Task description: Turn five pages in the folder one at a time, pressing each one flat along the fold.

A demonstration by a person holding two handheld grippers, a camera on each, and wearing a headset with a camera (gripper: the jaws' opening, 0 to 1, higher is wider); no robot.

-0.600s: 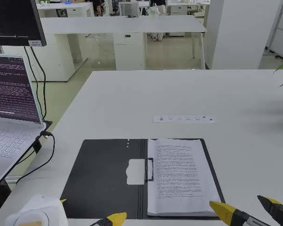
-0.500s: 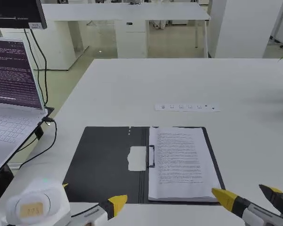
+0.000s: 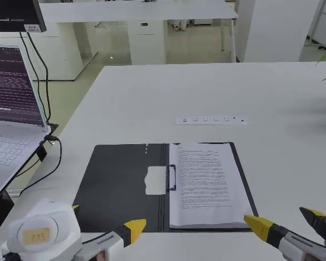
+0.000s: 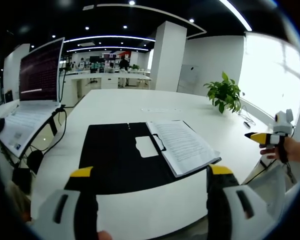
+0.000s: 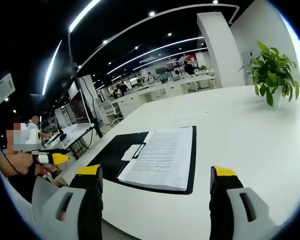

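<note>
Left hand-held gripper (image 4: 150,171), right hand-held gripper (image 5: 156,171), both held low before folder (image 3: 119,187), jaws wide, empty

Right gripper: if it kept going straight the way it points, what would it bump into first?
Likely the stack of printed pages in the open black folder, lying straight ahead of the right gripper; depth is unclear.

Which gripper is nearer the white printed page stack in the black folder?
Right. The right gripper hovers at the page stack, off its near corner; the left gripper hovers left, before the folder.
</note>
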